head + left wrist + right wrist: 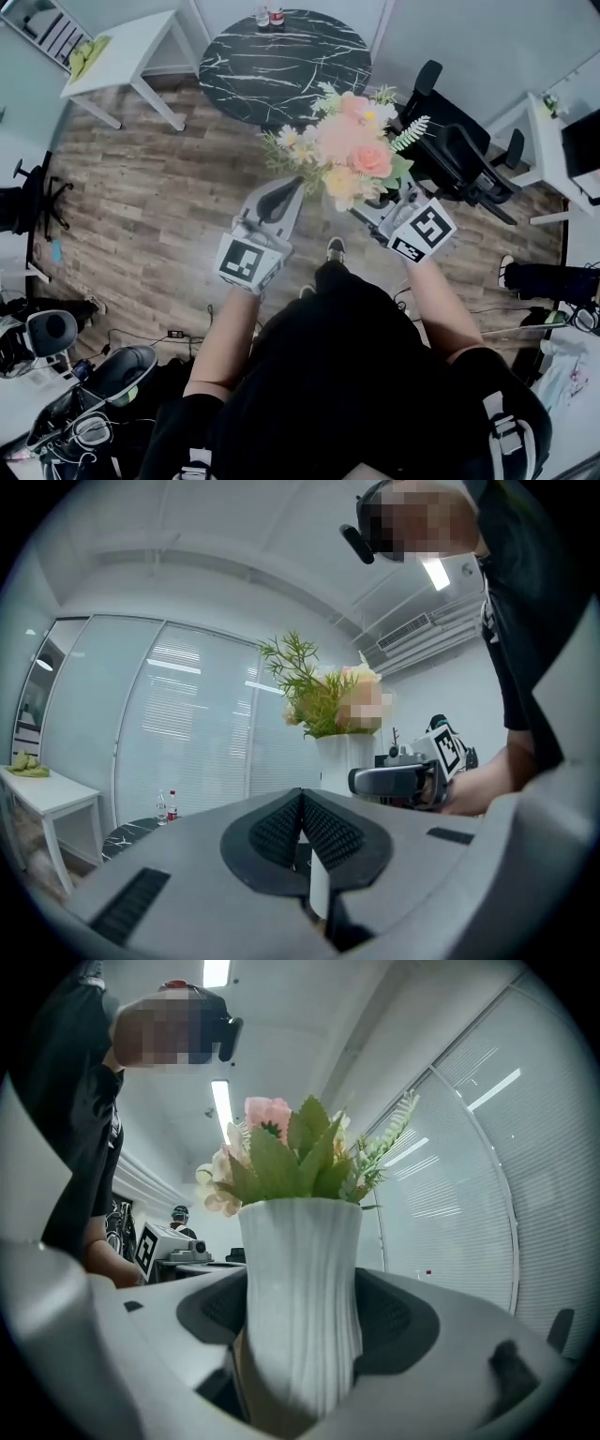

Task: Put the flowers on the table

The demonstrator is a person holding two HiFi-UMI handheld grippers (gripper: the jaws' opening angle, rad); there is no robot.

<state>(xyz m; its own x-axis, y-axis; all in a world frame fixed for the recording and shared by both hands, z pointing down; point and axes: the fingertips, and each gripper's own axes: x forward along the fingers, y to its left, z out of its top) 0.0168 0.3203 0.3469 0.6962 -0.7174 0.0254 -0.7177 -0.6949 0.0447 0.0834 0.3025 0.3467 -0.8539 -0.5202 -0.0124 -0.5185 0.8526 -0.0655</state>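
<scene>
Round black marble-patterned worktop [281, 61] stands ahead of the person on a wood-plank floor [141, 197]; two small bottles [268, 16] sit at its far edge and the rest of the top is bare. A white side table [131, 52] is to its left with a green item [86, 54] on one end. A black office chair [459, 150] and a white desk [539, 141] lie to the right. The gripper views show a glass wall with blinds [187, 714] behind the worktop. The flowers [352, 155], pink, peach and cream with green sprigs, stand upright in a ribbed white vase [300, 1297]. The vase is not on the worktop; it is held in the air at the near edge. The right gripper [377, 211] has its jaws pressed against the vase body on both sides. The left gripper [302, 808] is just beside it, jaws closed together and holding nothing.
</scene>
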